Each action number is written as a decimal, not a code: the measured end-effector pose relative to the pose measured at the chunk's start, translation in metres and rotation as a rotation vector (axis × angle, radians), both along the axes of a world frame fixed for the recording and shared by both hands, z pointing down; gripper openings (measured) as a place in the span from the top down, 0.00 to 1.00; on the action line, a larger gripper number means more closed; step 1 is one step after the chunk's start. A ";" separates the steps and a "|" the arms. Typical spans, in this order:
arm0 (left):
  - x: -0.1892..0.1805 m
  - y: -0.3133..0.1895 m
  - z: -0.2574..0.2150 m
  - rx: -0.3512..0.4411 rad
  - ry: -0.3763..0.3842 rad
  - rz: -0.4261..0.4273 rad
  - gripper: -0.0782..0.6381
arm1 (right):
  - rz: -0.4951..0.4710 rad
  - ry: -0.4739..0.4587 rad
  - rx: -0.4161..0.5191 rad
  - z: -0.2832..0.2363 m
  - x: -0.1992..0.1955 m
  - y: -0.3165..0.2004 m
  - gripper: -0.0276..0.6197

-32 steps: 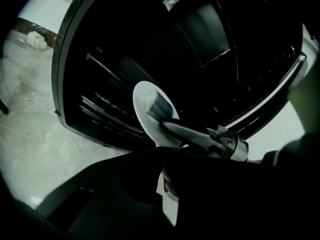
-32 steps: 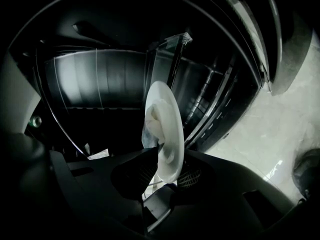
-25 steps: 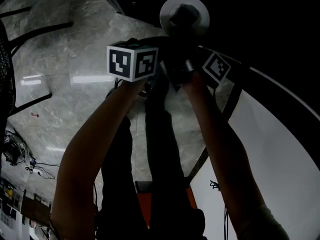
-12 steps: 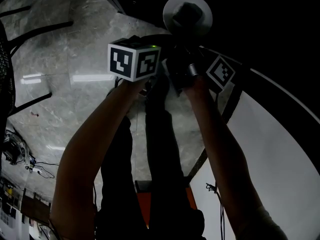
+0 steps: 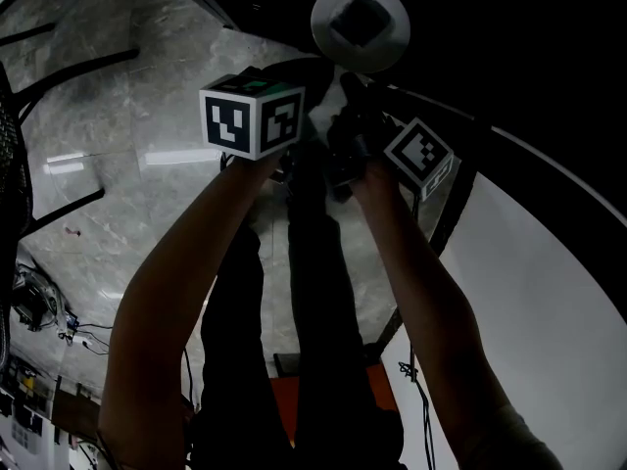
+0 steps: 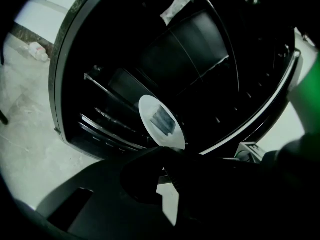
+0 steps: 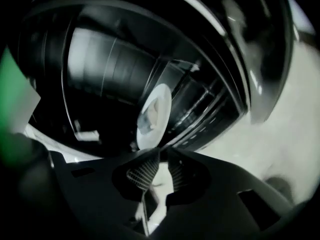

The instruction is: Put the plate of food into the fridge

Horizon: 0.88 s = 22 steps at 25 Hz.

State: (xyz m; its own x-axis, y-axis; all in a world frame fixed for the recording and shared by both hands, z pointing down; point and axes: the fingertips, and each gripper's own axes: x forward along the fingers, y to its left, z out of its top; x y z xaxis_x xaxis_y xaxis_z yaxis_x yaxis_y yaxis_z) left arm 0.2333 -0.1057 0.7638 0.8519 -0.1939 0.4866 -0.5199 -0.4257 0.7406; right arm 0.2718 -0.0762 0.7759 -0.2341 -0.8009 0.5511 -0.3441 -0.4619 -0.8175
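your left claw point(image 6: 167, 153) and right claw point(image 7: 161, 155) are both pinched onto the rim of the plate of food point(image 5: 361, 25), held just before the open fridge point(image 6: 200, 49), so setting it inside and letting go are, by the look of it, what's left.

The head camera looks steeply down to the marble floor point(image 5: 147, 116). Each gripper camera rides close behind its own jaws, side by side, facing into the dark open fridge point(image 6: 200, 49). All three views share the white plate point(image 5: 360, 25).
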 end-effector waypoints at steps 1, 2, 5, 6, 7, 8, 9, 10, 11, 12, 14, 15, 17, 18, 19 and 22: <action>0.000 -0.001 0.000 0.005 -0.003 0.005 0.88 | -0.042 0.065 -0.018 0.002 -0.001 0.000 0.87; -0.001 -0.001 0.000 0.009 -0.005 0.009 0.88 | -0.097 0.145 -0.037 0.003 -0.002 -0.001 0.89; -0.003 -0.003 0.000 0.011 -0.006 0.017 0.88 | -0.274 0.407 -0.094 0.004 -0.002 -0.006 0.91; -0.004 -0.004 0.000 0.012 -0.007 0.019 0.88 | -0.327 0.489 -0.110 0.004 -0.001 -0.007 0.91; -0.004 -0.004 0.000 0.015 -0.010 0.023 0.88 | -0.377 0.562 -0.121 0.003 0.000 -0.009 0.91; -0.004 -0.004 0.000 0.018 -0.013 0.026 0.88 | -0.422 0.625 -0.126 0.003 0.001 -0.011 0.91; -0.004 -0.004 -0.001 0.023 -0.015 0.028 0.88 | -0.462 0.677 -0.128 0.002 0.001 -0.013 0.91; -0.004 -0.005 -0.001 0.026 -0.016 0.026 0.88 | -0.496 0.718 -0.128 0.001 0.002 -0.014 0.91; -0.004 -0.007 -0.002 0.028 -0.017 0.023 0.88 | -0.520 0.747 -0.128 0.001 0.002 -0.015 0.91; -0.004 -0.008 -0.002 0.029 -0.017 0.018 0.88 | -0.535 0.764 -0.127 0.001 0.002 -0.016 0.91; -0.006 -0.010 -0.003 0.032 -0.020 0.012 0.88 | -0.547 0.781 -0.126 0.001 0.003 -0.017 0.91; -0.007 -0.011 -0.003 0.034 -0.022 0.010 0.88 | -0.552 0.787 -0.126 0.001 0.003 -0.017 0.91; -0.012 -0.010 -0.003 0.037 -0.027 0.008 0.88 | -0.563 0.800 -0.124 0.001 0.004 -0.019 0.91; -0.015 -0.009 -0.002 0.036 -0.030 0.007 0.88 | -0.566 0.804 -0.124 0.001 0.005 -0.020 0.91; -0.017 -0.007 -0.002 0.035 -0.031 0.008 0.88 | -0.566 0.805 -0.125 0.000 0.006 -0.022 0.91; -0.022 -0.003 -0.002 0.037 -0.032 0.017 0.88 | -0.569 0.804 -0.133 0.000 0.010 -0.028 0.91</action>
State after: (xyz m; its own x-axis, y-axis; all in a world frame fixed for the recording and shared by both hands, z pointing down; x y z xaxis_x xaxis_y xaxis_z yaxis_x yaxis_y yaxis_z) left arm 0.2117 -0.1088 0.7615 0.8392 -0.1980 0.5065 -0.5356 -0.4617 0.7071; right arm 0.2821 -0.1039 0.7756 -0.0816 -0.6056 0.7916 -0.9720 -0.1272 -0.1975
